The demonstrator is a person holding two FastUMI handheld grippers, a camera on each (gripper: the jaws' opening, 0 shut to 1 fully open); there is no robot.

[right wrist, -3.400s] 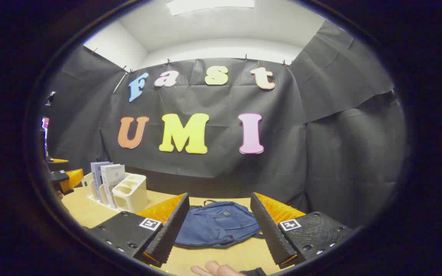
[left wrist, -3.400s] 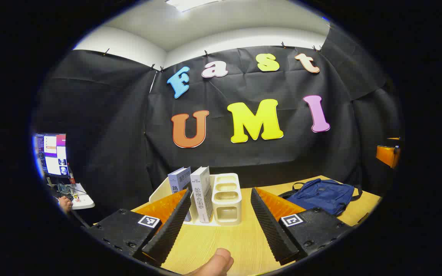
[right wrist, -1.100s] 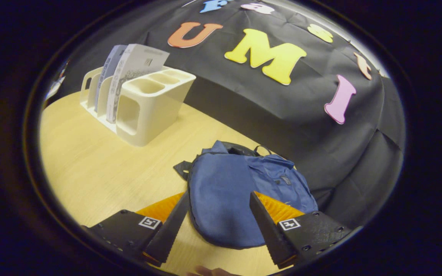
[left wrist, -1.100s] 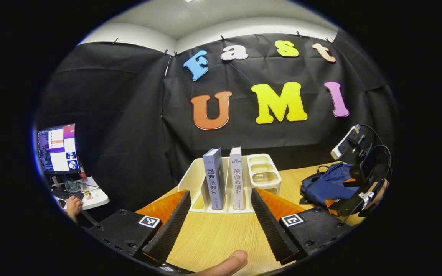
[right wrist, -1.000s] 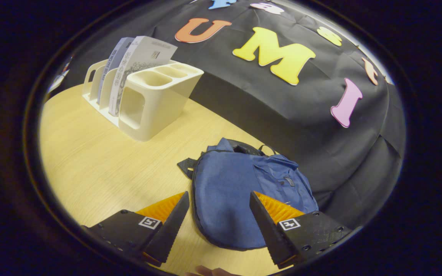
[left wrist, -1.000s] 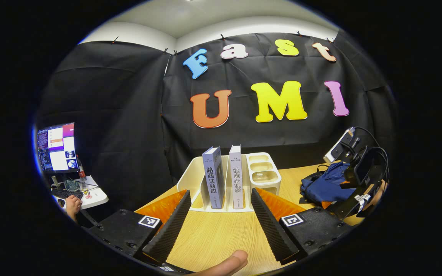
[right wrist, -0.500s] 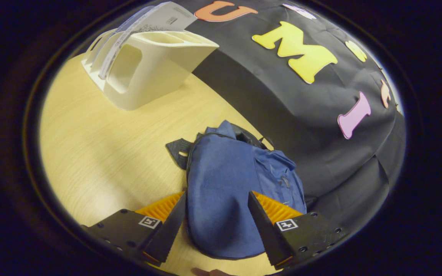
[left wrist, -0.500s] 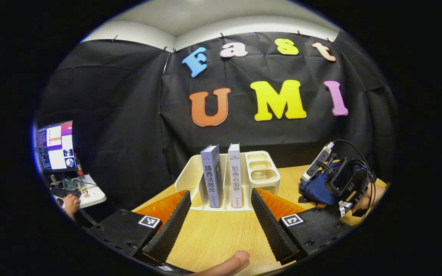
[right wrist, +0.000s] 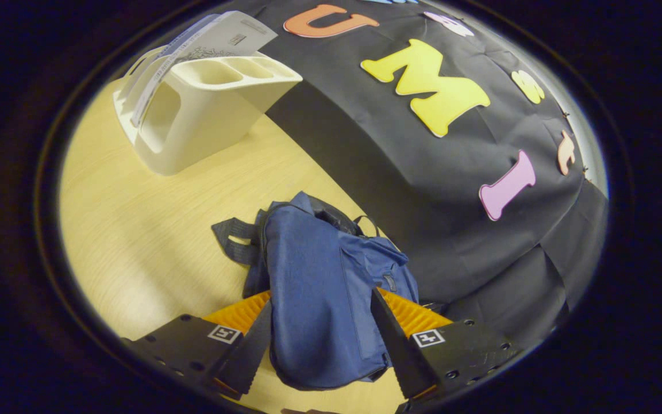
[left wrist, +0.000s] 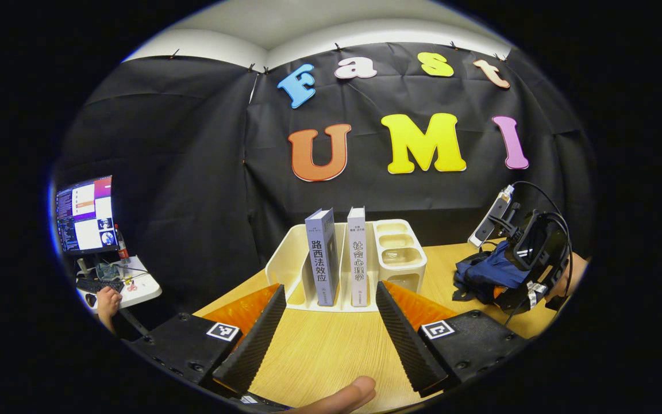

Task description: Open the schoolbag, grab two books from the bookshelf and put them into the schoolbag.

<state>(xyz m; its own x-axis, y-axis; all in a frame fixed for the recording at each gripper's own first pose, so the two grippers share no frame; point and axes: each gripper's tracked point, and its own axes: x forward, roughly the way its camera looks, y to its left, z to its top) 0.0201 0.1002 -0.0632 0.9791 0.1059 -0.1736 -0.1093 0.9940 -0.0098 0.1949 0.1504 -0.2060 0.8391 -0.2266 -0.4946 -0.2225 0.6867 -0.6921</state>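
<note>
**Blue schoolbag between spread fingers as two books wait in the rack**

The blue schoolbag [right wrist: 325,299] lies on the pale wooden worktop [right wrist: 135,230] near its back edge, close under the black cloth wall. Its fabric is bunched, dark straps [right wrist: 233,236] splay toward the rack side, and a small zip pull sits on its front pocket. The right hand-held gripper [right wrist: 319,339] hangs over the bag's near end, fingers apart on either side of the cloth; whether they touch it cannot be told. The cream bookshelf [left wrist: 308,270] stands well apart from the bag along the same back edge, holding two upright books [left wrist: 322,256] side by side, with three small cups [left wrist: 397,253] at its end nearest the bag. The left hand-held gripper [left wrist: 328,328] faces the books with its fingers spread wide and holds nothing; a fingertip [left wrist: 345,398] shows below it. Bare worktop lies between this gripper and the rack. Off the worktop's left end, a monitor [left wrist: 85,214] glows over a small white table [left wrist: 130,287].
</note>
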